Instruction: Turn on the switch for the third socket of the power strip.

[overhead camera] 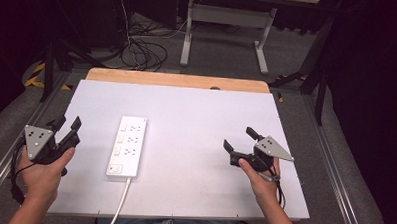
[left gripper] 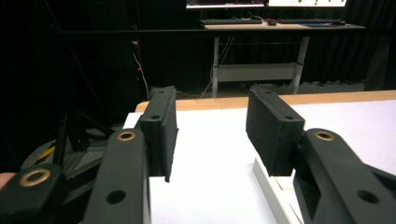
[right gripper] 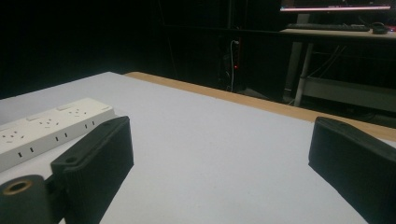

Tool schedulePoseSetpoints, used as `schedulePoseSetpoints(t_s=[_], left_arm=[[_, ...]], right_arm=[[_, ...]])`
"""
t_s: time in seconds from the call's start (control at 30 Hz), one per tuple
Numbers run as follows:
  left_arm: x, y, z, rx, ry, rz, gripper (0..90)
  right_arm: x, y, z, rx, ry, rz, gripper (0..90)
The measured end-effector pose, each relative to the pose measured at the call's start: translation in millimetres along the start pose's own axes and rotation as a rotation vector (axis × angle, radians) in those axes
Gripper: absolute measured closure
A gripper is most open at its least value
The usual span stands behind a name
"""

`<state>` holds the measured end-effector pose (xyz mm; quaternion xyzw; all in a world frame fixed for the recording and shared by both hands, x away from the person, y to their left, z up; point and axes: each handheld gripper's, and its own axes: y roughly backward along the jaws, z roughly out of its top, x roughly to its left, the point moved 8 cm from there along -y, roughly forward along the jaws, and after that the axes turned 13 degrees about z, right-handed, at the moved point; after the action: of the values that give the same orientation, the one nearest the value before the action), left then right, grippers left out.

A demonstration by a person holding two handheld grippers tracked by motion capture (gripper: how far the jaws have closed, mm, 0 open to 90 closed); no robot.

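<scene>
A white power strip (overhead camera: 128, 145) lies lengthwise on the white table top (overhead camera: 196, 117), left of centre, with its cable running off the near edge. My left gripper (overhead camera: 68, 123) sits at the table's left edge, just left of the strip; its jaws stand partly apart with nothing between them. In the left gripper view the gripper (left gripper: 214, 125) frames bare table, and the strip's edge (left gripper: 270, 186) shows under the right jaw. My right gripper (overhead camera: 239, 137) rests at the right side, jaws wide apart and empty. The right gripper view shows the gripper (right gripper: 224, 156) and the strip (right gripper: 51, 128) at far left.
A wooden strip (overhead camera: 177, 80) borders the table's far edge. Beyond it stand a white desk frame (overhead camera: 224, 33) and loose cables (overhead camera: 143, 52) on the floor. Metal rails (overhead camera: 334, 167) run along both sides of the table.
</scene>
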<state>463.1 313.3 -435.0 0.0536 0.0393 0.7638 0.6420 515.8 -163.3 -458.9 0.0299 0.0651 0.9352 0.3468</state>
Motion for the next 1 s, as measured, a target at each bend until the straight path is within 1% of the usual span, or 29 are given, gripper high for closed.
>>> schedulePoseSetpoints(t_s=[0.17, 0.27, 0.3, 0.33, 0.4, 0.43, 0.47, 0.5, 0.53, 0.6, 0.63, 0.7, 0.73, 0.8, 0.87, 0.93, 1.0], left_arm=[[0.9, -0.2, 0.0, 0.003, -0.004, 0.004, 57.2], [2.7, -0.2, 0.5, 0.0, -0.006, 0.019, 59.0], [2.9, -0.2, 0.9, -0.003, 0.001, 0.023, 59.7], [3.7, 0.0, 1.0, 0.0, -0.001, 0.025, 62.6], [5.8, 0.0, 1.6, -0.001, -0.004, 0.03, 63.7], [6.2, 0.0, 1.9, -0.002, 0.003, 0.032, 64.9], [6.8, 0.1, 1.9, 0.0, 0.005, 0.03, 67.3], [7.2, 0.1, 1.8, 0.001, 0.006, 0.031, 67.3], [7.9, 0.2, 1.7, 0.004, 0.006, 0.031, 69.5], [8.0, 0.0, 1.7, 0.004, 0.007, 0.027, 70.7], [8.0, 0.1, 1.8, 0.004, 0.009, 0.027, 73.1], [8.1, 0.2, 1.9, 0.004, 0.006, 0.024, 74.0], [8.2, 0.4, 2.0, 0.004, 0.008, 0.024, 76.1], [8.5, 0.6, 2.3, 0.002, 0.007, 0.023, 77.8], [9.5, 0.7, 2.6, -0.001, -0.003, 0.02, 80.1], [10.0, 0.6, 2.7, -0.001, -0.002, 0.016, 82.5], [10.3, 0.6, 2.7, -0.002, -0.004, 0.012, 85.1]], right_arm=[[0.4, -0.1, 0.0, 0.001, 0.002, 0.002, 6.9], [0.6, -0.2, -0.1, 0.001, 0.0, 0.003, 6.9], [0.8, -0.3, 0.0, 0.0, -0.001, 0.004, 6.9], [0.9, -0.3, -0.1, 0.001, -0.001, 0.004, 6.9], [0.8, -0.3, -0.2, 0.001, -0.002, 0.004, 6.9], [0.8, -0.3, -0.2, 0.001, -0.002, 0.005, 6.9], [0.9, -0.4, -0.2, 0.001, -0.001, 0.005, 7.0], [0.9, -0.4, -0.2, 0.001, -0.001, 0.005, 7.0], [0.9, -0.4, -0.3, 0.002, -0.001, 0.005, 7.0], [0.9, -0.4, -0.3, 0.002, -0.001, 0.005, 7.0], [1.0, -0.4, -0.3, 0.001, -0.003, 0.006, 7.0], [0.8, -0.4, -0.4, 0.002, -0.001, 0.005, 7.0], [0.9, -0.4, -0.4, 0.003, -0.001, 0.006, 7.0], [1.0, -0.5, -0.6, 0.005, 0.0, 0.006, 7.0], [1.1, -0.5, -0.8, 0.006, -0.003, 0.005, 7.0], [1.2, -0.5, -0.7, 0.006, -0.002, 0.006, 7.1], [0.8, -0.3, -0.8, 0.008, 0.007, 0.004, 7.3]])
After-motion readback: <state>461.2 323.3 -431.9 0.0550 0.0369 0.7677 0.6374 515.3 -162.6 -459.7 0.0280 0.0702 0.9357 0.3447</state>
